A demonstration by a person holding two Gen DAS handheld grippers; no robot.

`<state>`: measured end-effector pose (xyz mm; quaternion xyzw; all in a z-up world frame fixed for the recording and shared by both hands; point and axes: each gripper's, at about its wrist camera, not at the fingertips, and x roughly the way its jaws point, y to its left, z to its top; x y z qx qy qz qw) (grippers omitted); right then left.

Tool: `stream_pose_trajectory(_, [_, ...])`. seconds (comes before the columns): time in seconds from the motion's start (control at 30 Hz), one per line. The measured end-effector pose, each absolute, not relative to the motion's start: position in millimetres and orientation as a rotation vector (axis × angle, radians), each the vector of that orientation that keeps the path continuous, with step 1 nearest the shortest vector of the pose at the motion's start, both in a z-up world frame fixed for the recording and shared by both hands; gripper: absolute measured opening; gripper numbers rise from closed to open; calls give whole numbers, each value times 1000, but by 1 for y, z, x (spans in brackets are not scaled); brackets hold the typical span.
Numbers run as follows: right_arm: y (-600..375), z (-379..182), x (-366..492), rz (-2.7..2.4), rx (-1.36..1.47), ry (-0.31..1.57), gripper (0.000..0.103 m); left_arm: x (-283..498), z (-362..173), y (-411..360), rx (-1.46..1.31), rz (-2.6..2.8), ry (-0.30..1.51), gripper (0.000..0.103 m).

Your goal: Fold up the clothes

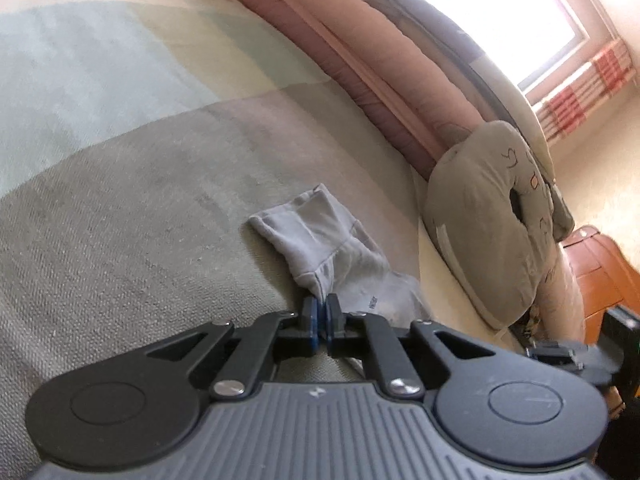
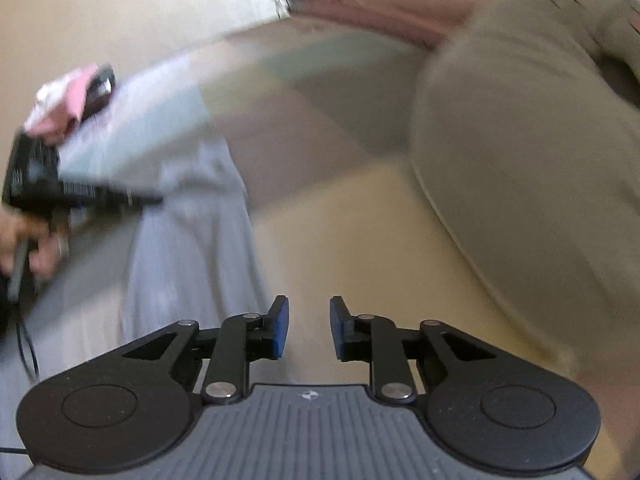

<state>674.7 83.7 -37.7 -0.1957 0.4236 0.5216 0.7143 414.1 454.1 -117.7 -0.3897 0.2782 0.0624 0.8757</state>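
Observation:
A light grey garment [image 1: 320, 236] lies crumpled on the bed sheet [image 1: 120, 200] just ahead of my left gripper [image 1: 321, 308], which is shut on a pinch of the cloth's near edge. In the blurred right wrist view the same grey garment [image 2: 192, 240] stretches lengthwise across the bed. There the left gripper [image 2: 148, 200], held by a hand [image 2: 24, 240], meets its far left side. My right gripper [image 2: 308, 320] is open over bare sheet just right of the garment, with nothing between its blue pads.
An olive cushion [image 1: 480, 220] [image 2: 540, 160] sits on the bed to the right, against a pink quilt [image 1: 360, 60]. A pile of pink and white cloth [image 2: 68, 104] lies at the far left. Wooden furniture [image 1: 596, 272] stands beyond the bed, under a bright window [image 1: 500, 20].

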Motion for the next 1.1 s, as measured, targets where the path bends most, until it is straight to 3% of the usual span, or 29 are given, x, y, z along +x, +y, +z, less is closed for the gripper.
stream_pose_trajectory(0.2, [43,-62,657,1133,-398,974,25,420,-112,449,-771,150,601,7])
stream_pose_trajectory(0.27, [44,-62,645,1146,-410,952,1,423,-109,446,-742,161,615,7])
stream_pose_trajectory(0.5, [39,-50,646,1000,-359,873,1,433,-84,426,-552,224,724,10])
stream_pose_trajectory(0.53, [37,-47,645,999,-359,863,2,432,-80,424,-521,236,738,15])
stream_pose_trajectory(0.6, [35,-38,638,980,-371,832,8,429,-71,421,-452,266,760,24])
stream_pose_trajectory(0.67, [27,-28,632,942,-345,832,24,427,-59,415,-334,328,778,38])
stream_pose_trajectory(0.77, [9,-16,613,906,-329,824,36,428,-43,398,-154,347,751,40])
stream_pose_trajectory(0.87, [-6,-18,583,848,-347,845,51,445,-35,366,-44,179,737,53])
stream_pose_trajectory(1.1, [-35,-37,527,737,-303,929,64,498,-70,294,178,-84,777,56])
